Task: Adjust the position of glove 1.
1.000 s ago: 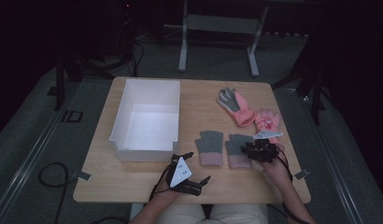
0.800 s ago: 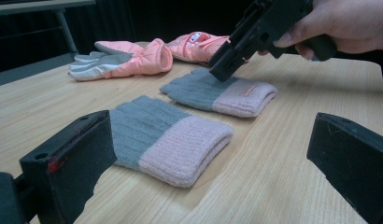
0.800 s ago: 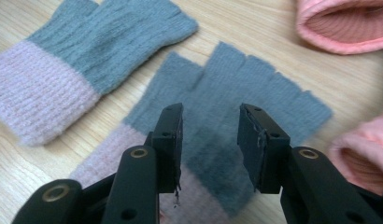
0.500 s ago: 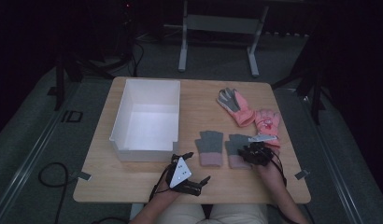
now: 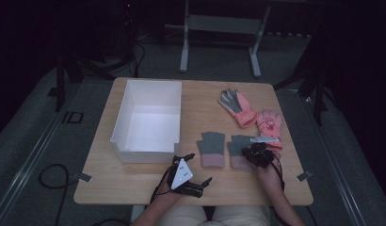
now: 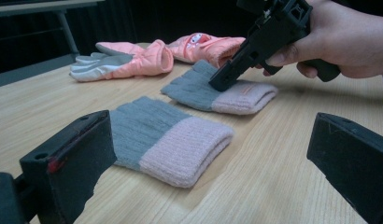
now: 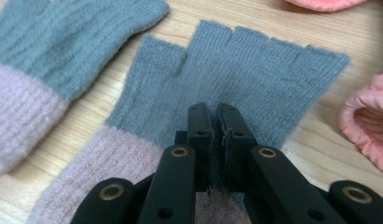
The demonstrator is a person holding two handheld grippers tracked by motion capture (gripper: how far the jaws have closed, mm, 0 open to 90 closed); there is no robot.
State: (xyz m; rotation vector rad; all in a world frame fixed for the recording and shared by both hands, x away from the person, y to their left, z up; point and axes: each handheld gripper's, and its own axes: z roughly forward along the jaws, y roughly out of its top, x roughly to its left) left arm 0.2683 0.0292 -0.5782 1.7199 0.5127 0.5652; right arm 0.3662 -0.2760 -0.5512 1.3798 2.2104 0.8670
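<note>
Two grey fingerless gloves with pink cuffs lie flat side by side near the table's front. My right gripper (image 5: 251, 153) (image 7: 214, 112) is down on the right glove (image 5: 237, 142) (image 7: 255, 65), shut, with a fold of its grey knit pinched just above the cuff. In the left gripper view its jaws (image 6: 223, 83) press on that glove (image 6: 194, 86). The left glove (image 5: 212, 148) (image 6: 166, 135) (image 7: 35, 56) lies untouched. My left gripper (image 5: 199, 168) (image 6: 213, 144) rests low near the front edge, open, facing the gloves.
A white bin (image 5: 153, 83) stands on the left half of the wooden table (image 5: 125, 181). Two pink padded gloves (image 5: 238, 107) (image 5: 269, 123) (image 6: 129, 58) lie at the back right, the nearer one close to my right gripper.
My right gripper has shifted a little to the left over the right grey glove. The left gripper has stayed still.
</note>
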